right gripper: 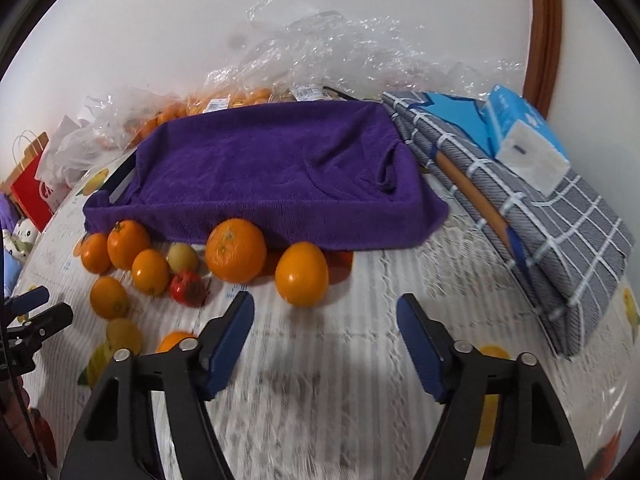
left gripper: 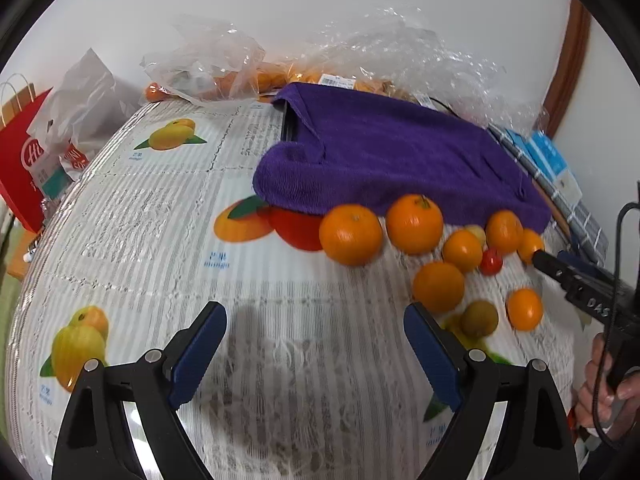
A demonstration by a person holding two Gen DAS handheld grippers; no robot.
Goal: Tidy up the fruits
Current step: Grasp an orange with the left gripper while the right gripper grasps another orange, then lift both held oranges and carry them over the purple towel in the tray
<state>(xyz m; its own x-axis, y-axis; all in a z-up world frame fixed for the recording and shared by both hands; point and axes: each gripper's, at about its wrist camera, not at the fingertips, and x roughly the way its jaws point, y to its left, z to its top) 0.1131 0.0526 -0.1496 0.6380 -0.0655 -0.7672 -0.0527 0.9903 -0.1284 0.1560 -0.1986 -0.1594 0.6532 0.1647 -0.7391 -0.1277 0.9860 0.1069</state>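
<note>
Several oranges lie loose on the printed tablecloth in front of a purple towel (left gripper: pixel 396 152) (right gripper: pixel 272 176) draped over a tray. The biggest orange (left gripper: pixel 351 234) (right gripper: pixel 236 250) and another orange (right gripper: pixel 302 273) are nearest. A small red fruit (left gripper: pixel 491 261) (right gripper: pixel 187 287) and a greenish-brown fruit (left gripper: pixel 479 319) (right gripper: pixel 182 257) lie among them. My left gripper (left gripper: pixel 316 330) is open and empty above the cloth, left of the pile. My right gripper (right gripper: pixel 326 322) is open and empty, just short of the orange; it also shows in the left wrist view (left gripper: pixel 568 272).
Clear plastic bags (left gripper: pixel 212 64) (right gripper: pixel 320 52) with more oranges sit behind the tray by the wall. A folded grey checked cloth (right gripper: pixel 560 216) with a blue tissue pack (right gripper: pixel 524 144) lies on the right. A red paper bag (left gripper: pixel 20 156) stands at the far left.
</note>
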